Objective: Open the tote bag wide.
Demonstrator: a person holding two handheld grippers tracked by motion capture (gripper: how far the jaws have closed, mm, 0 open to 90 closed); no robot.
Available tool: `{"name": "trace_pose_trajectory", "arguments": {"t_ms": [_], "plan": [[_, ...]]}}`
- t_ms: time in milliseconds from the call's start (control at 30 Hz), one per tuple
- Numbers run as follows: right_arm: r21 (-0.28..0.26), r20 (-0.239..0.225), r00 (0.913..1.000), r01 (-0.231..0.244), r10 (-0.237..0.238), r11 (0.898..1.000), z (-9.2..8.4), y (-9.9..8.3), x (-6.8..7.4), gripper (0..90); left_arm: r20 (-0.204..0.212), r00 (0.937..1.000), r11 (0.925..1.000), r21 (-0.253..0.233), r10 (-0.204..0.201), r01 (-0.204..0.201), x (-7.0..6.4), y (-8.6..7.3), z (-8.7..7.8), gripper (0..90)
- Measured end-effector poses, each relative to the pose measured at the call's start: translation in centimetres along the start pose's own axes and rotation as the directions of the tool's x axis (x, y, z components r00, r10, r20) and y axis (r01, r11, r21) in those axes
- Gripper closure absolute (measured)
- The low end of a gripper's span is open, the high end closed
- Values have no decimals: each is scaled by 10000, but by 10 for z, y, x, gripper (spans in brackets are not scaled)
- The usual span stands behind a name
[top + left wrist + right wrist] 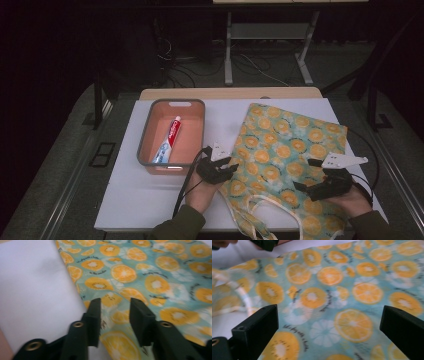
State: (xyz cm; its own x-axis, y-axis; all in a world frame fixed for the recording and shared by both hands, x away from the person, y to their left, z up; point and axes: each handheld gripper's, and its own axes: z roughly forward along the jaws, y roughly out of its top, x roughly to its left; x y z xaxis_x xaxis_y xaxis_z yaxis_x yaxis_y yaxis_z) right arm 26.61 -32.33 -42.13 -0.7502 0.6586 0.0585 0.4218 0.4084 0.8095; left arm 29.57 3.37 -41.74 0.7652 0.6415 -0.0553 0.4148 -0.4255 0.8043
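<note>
In the left gripper view, the left gripper (113, 315) has its two black jaws parted by a narrow gap with nothing pinched between them; they hover over the bag's left edge, where the fabric meets the white table top (32, 290). In the right gripper view, the right gripper (329, 322) stands with its jaws wide apart, one at each lower corner of the frame, with only the printed cloth beneath the gap.

The one tote bag (285, 160), teal with orange fruit slices, lies flat in the right half of the high view. Its long axis runs from lower left to upper right; the closed bottom edge points to the upper right, and the two pale handles (260, 205) lie at the lower centre, near the person's hands.

In the centre left of the high view sits one grey-rimmed pink bin (145, 135). It holds one toothpaste tube (167, 140) lying lengthwise, cap toward the top of the frame.
</note>
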Motion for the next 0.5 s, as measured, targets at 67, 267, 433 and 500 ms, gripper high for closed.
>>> {"name": "trace_pose_trajectory", "arguments": {"t_ms": [67, 267, 433, 500], "plan": [[134, -275, 9994, 197, -193, 9997, 2, 1, 5, 54, 213, 9996, 9998, -73, 162, -161, 0, -4, -9, 509], [612, -986, 9944, 446, -384, 9971, 11, 2, 16, 86, 1056, 9931, 9953, -868, 516, -425, 4, -21, -40, 387], [992, -1547, 9862, 743, -584, 9923, 21, 2, 26, 185, 1624, 9844, 9927, -1097, 674, -498, 12, -38, -61, 290], [1144, -1711, 9824, 948, -744, 9889, 24, 2, 30, 218, 1713, 9820, 9919, -1112, 800, -614, 18, -45, -69, 256]]}}
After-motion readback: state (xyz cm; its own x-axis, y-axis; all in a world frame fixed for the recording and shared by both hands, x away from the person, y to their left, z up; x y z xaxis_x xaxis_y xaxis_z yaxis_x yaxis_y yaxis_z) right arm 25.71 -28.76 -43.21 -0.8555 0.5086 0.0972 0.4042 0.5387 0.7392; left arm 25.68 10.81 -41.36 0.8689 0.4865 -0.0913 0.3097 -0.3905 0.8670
